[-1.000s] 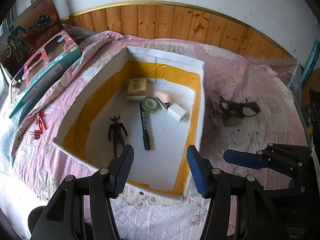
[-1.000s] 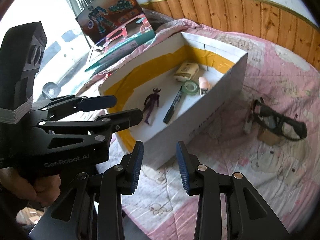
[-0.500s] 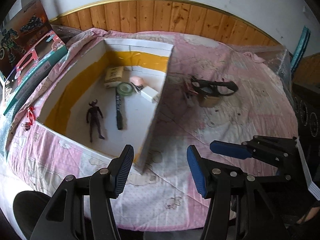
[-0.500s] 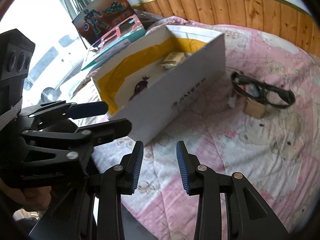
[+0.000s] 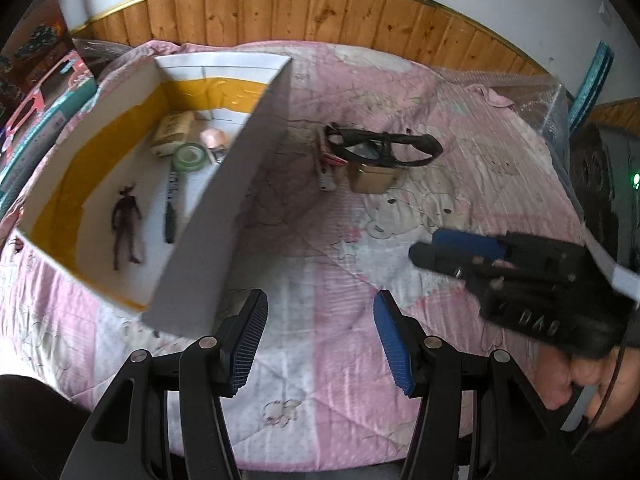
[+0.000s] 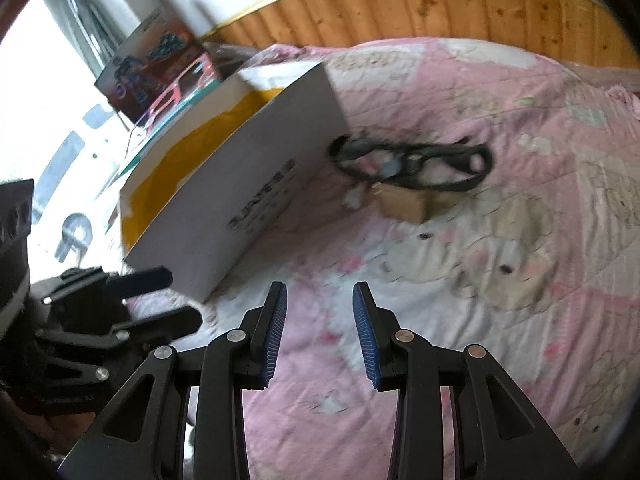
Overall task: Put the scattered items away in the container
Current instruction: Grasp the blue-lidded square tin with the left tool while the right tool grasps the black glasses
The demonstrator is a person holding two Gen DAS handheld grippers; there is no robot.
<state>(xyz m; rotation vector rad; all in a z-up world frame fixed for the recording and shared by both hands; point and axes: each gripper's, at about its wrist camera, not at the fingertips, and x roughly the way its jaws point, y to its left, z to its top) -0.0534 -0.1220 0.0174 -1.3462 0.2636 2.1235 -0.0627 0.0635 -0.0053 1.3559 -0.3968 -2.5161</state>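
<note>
On the pink quilt (image 5: 320, 240), a white cardboard box (image 5: 224, 208) with a yellow-taped inner wall sits to the left. Inside it: a dark horned figurine (image 5: 126, 224), a black marker (image 5: 172, 208), a roll of green tape (image 5: 189, 156), a tan packet (image 5: 174, 132) and a pink item (image 5: 214, 136) near the far wall. Outside the box, to its right and well apart from both grippers: black goggles (image 5: 384, 146) lying partly over a small brown cardboard box (image 5: 374, 178), with a small white-and-red tube-like item (image 5: 326, 172) just beside them; its identity is unclear.

Left gripper (image 5: 316, 336): fingers wide apart, nothing between them, above bare quilt near the box's front corner. Right gripper (image 6: 318, 336): fingers apart, narrower gap, nothing held, also over bare quilt; a hand (image 5: 588, 384) grips its handle at the left view's right edge.

A toy package (image 6: 160, 76) leans behind the box. Right wrist view is motion-blurred.
</note>
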